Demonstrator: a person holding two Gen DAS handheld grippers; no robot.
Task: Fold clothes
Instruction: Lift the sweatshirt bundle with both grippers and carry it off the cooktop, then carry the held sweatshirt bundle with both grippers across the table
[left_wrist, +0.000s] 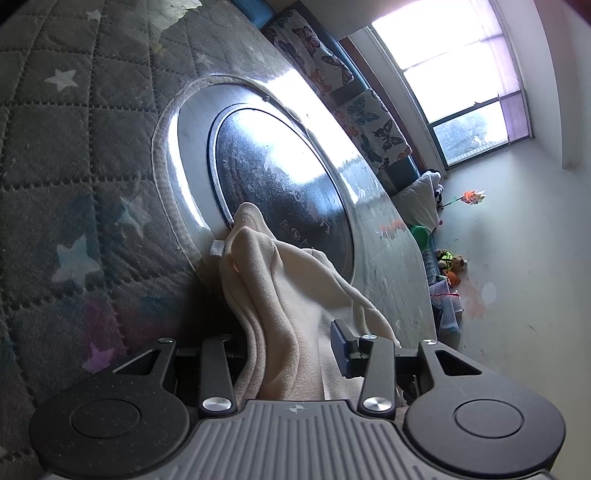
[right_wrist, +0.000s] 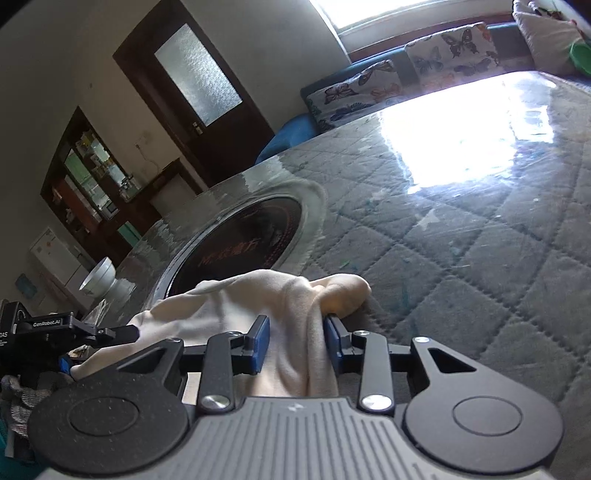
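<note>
A cream fleece garment (left_wrist: 280, 288) hangs bunched between both grippers above the quilted table. In the left wrist view my left gripper (left_wrist: 291, 347) is shut on a thick fold of it; the cloth hides the left pad and only the right blue pad (left_wrist: 341, 345) shows. In the right wrist view my right gripper (right_wrist: 295, 343) is shut on another fold of the garment (right_wrist: 280, 295), with blue pads (right_wrist: 260, 341) pressing both sides. The left gripper (right_wrist: 99, 334) appears at the left edge of that view, holding the garment's other end.
The table carries a grey star-quilted cover (left_wrist: 74, 166) under clear plastic, with a round black cooktop (left_wrist: 280, 184) set in its middle. A white bowl (right_wrist: 99, 280) stands at the table's far edge. Butterfly cushions (right_wrist: 443, 48) line a bench by the window.
</note>
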